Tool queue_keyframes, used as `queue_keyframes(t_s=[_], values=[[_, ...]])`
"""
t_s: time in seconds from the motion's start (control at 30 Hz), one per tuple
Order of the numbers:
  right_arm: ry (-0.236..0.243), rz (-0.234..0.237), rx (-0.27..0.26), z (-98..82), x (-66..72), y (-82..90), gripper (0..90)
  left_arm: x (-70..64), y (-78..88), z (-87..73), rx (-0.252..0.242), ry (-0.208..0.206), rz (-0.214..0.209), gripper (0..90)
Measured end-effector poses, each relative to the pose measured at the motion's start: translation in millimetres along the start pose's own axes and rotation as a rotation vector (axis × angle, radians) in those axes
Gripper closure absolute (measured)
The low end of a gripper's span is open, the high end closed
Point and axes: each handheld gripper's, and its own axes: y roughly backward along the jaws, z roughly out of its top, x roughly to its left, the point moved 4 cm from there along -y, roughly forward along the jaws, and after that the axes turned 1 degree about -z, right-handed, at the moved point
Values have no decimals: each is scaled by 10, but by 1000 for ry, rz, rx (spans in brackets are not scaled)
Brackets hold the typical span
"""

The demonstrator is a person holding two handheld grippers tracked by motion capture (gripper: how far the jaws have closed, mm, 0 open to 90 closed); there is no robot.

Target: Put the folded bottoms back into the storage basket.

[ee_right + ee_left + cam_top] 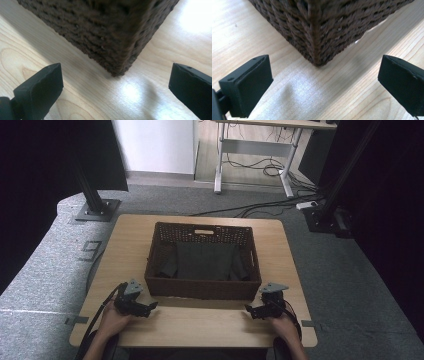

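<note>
Wicker basket (200,289) (one) flanked by two spread claws: left claw (148,306), right claw (251,310)

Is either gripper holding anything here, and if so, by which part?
Nothing is held. The left gripper and the right gripper both have their jaws wide open with only table between them, each facing a near bottom corner of the wicker basket without touching it.

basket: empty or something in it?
Not empty. The high view shows dark grey cloth lying across the bottom of the basket.
</note>
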Motion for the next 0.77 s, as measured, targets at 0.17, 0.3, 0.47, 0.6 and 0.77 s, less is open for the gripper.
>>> queue_keyframes(t_s=[0.17,0.3,0.47,0.6,0.77], values=[[2,6,24,-64,31,-85,0,-19,-66,-36,37,-19,4,0],[-1,8,27,-98,46,-132,0,-36,-130,-72,68,-30,4,0],[-2,7,1,-105,47,-147,0,-30,-158,-75,79,12,-43,0],[-2,5,-2,-107,46,-149,0,-31,-158,-76,79,11,-43,0],[-2,5,-2,-108,46,-148,0,-32,-159,-75,80,12,-42,0]])
